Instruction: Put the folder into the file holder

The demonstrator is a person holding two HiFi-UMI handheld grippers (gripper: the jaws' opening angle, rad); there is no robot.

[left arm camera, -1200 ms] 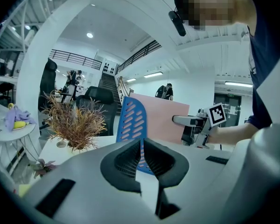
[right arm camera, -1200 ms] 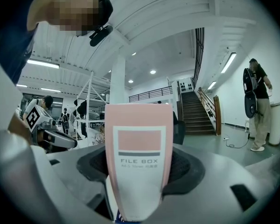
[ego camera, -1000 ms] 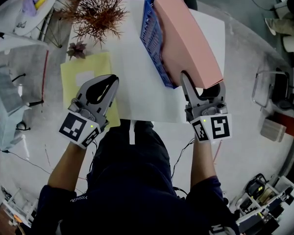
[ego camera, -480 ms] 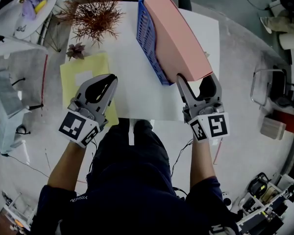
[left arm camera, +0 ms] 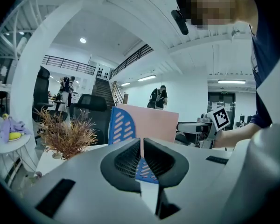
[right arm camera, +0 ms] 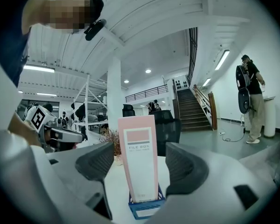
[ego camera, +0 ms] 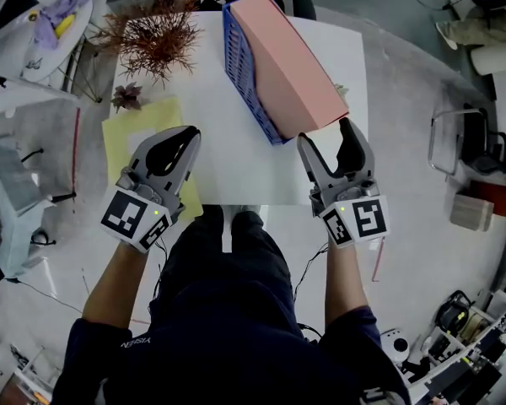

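Note:
The pink folder [ego camera: 285,64] stands in the blue file holder [ego camera: 239,53] at the back of the white table [ego camera: 228,163]. My right gripper [ego camera: 325,135] is open just short of the folder's near end and touches nothing. In the right gripper view the folder [right arm camera: 139,153] rises upright out of the holder [right arm camera: 147,208], beyond the spread jaws of the gripper [right arm camera: 140,161]. My left gripper [ego camera: 189,133] is shut and empty, hovering over the table's left part. From the left gripper [left arm camera: 143,143], the folder [left arm camera: 154,122] and holder [left arm camera: 120,125] show ahead.
A yellow envelope [ego camera: 135,133] lies on the table's left edge, under my left gripper. A dry reddish plant [ego camera: 156,32] stands at the back left, beside the holder. The table's near edge runs just behind both grippers. Office clutter rings the floor.
My right gripper has let go of the folder's near end, spread its jaws and drawn back a little. The left gripper has stayed where it was.

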